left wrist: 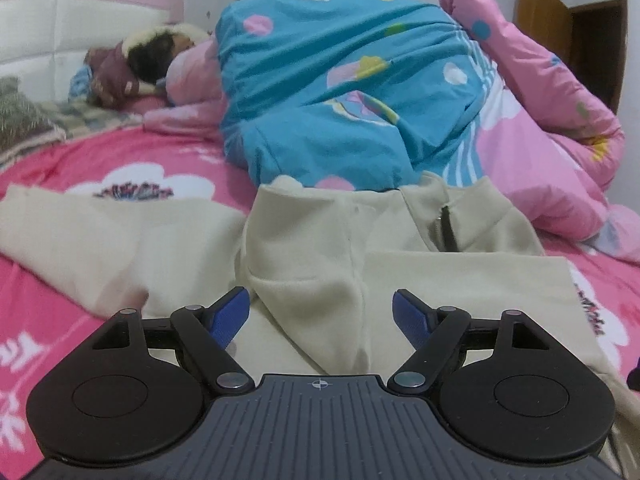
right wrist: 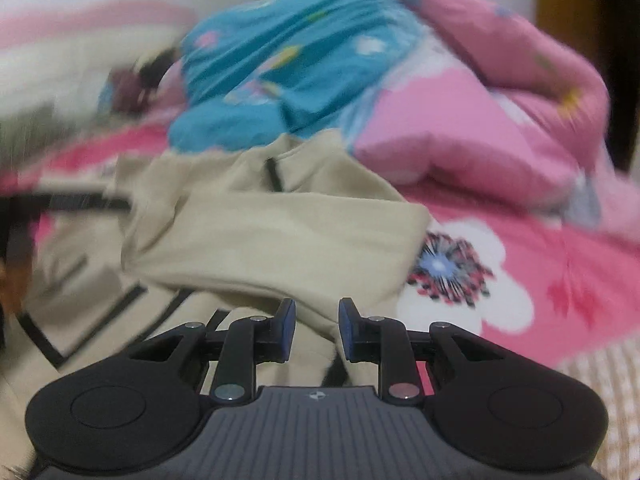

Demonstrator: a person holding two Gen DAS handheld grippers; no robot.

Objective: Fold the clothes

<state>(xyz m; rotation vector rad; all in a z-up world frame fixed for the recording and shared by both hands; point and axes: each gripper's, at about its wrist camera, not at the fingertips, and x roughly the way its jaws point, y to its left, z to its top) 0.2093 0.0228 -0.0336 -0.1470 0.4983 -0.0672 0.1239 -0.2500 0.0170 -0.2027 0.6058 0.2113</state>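
Note:
A cream zip jacket [left wrist: 320,240] with black trim lies spread on the pink flowered bedsheet [left wrist: 132,152]. One sleeve [left wrist: 92,240] stretches out to the left. In the right wrist view the other sleeve [right wrist: 280,232] lies folded across the jacket's body [right wrist: 80,292]. My left gripper [left wrist: 320,294] hangs low over the jacket, wide open, a raised ridge of cloth between its blue pads [left wrist: 230,316] without touching them. My right gripper [right wrist: 317,305] hovers over the jacket's lower right part, its jaws a narrow gap apart with no cloth pinched between them.
A blue patterned quilt [left wrist: 340,88] and a pink quilt [left wrist: 540,112] are heaped just behind the jacket's collar. A dark, fur-edged bundle [left wrist: 148,60] lies by the white padded headboard [left wrist: 60,32]. A brown door [left wrist: 560,20] stands at the far right.

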